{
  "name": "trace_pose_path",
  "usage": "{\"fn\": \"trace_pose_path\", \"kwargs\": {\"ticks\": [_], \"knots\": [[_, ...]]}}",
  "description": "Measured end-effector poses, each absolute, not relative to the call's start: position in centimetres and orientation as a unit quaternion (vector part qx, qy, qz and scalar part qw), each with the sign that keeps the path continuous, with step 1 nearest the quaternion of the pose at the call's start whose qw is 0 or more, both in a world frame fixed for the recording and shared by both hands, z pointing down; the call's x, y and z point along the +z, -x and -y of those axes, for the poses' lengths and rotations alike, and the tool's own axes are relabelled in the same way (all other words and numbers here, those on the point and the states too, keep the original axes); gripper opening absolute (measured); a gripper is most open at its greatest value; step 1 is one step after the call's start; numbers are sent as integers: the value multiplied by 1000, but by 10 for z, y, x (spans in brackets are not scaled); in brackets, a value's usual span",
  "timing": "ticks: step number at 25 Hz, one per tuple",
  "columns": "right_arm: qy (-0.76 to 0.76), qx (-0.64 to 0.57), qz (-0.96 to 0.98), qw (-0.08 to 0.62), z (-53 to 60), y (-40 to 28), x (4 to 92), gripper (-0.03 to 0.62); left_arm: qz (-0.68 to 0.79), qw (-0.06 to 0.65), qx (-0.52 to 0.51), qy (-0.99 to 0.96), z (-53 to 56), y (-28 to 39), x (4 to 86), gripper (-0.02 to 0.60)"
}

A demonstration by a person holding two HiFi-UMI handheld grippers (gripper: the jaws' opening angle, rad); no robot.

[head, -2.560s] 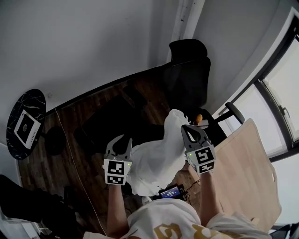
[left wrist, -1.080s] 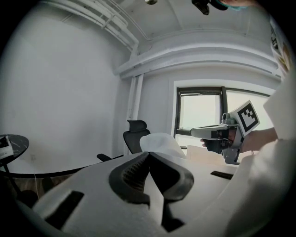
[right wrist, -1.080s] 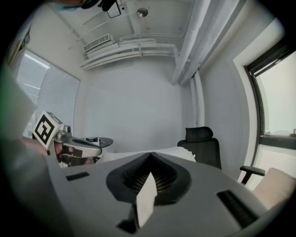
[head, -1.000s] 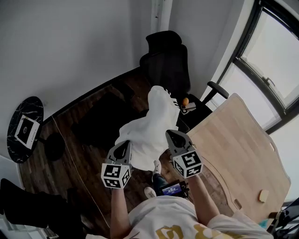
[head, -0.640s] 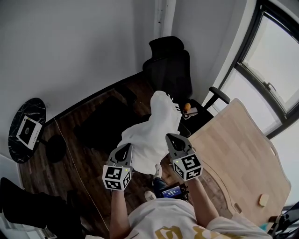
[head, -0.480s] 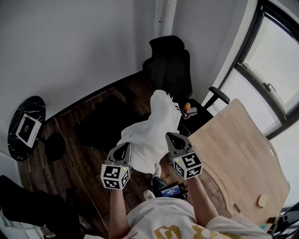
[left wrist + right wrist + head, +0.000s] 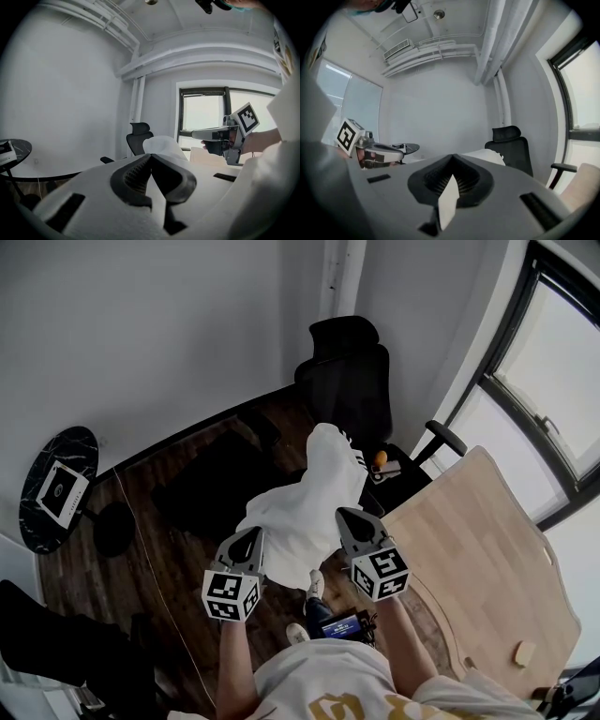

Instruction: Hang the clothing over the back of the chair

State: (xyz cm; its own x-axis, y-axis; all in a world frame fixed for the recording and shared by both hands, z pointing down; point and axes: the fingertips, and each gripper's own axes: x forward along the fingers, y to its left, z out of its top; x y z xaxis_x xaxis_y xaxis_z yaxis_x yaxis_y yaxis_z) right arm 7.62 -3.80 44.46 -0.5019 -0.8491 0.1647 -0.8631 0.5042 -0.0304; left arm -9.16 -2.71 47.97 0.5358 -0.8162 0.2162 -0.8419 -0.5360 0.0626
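A white garment [image 7: 305, 502] stretches between my two grippers, and its far end rises in a hump toward the black office chair [image 7: 352, 381]. My left gripper [image 7: 251, 538] is shut on the garment's near left edge. My right gripper [image 7: 349, 519] is shut on the near right edge. In the left gripper view the jaws [image 7: 151, 157] meet on white cloth, with the garment [image 7: 163, 143] and the chair [image 7: 139, 137] beyond. In the right gripper view a strip of cloth [image 7: 449, 199] hangs from the closed jaws, and the chair [image 7: 511, 146] stands ahead at the right.
A light wooden table [image 7: 478, 549] lies at the right under a large window. A round black side table [image 7: 52, 488] stands at the far left. An orange object [image 7: 380, 458] sits on the chair's seat. A small device with a lit screen [image 7: 339, 623] is near my waist. The floor is dark wood.
Since the earliest frame the garment has come up and now stretches out toward the chair. Over the last second both grippers have kept still; only the head view has shifted slightly.
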Motion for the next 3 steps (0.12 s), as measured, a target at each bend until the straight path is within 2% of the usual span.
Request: {"fn": "trace_pose_path", "kwargs": {"ticks": [3], "knots": [[-497, 70, 864, 46, 38, -83, 444, 11, 472, 82, 81, -874, 27, 88, 480, 20]]}}
